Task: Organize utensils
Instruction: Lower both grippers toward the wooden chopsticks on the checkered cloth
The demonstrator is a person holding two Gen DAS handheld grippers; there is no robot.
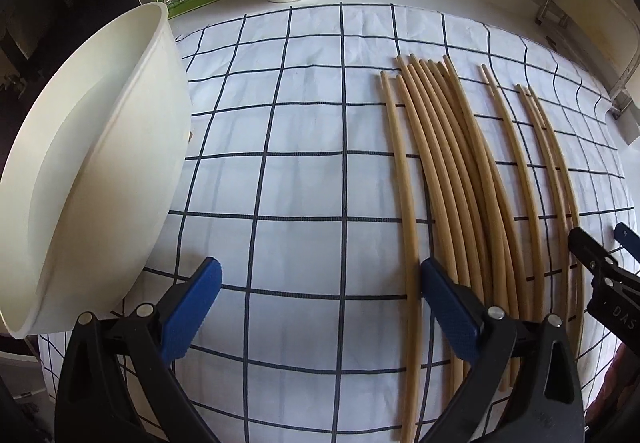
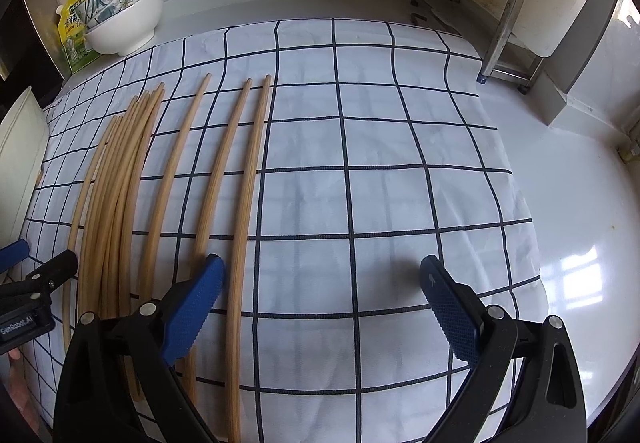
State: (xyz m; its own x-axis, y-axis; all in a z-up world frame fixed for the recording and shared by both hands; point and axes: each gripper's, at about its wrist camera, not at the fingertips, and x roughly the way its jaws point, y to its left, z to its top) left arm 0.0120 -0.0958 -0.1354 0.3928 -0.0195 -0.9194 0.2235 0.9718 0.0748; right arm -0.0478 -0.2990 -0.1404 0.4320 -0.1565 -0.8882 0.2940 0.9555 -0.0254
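While spread, right gripper (image 2: 322,297) beside chopsticks (image 2: 240,227)

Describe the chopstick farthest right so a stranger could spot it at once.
Find the checked cloth on the white counter. Bamboo chopsticks lie on its left half, pointing away from the tongs. The rightmost chopstick is the last one before bare cloth, just right of a close neighbour.
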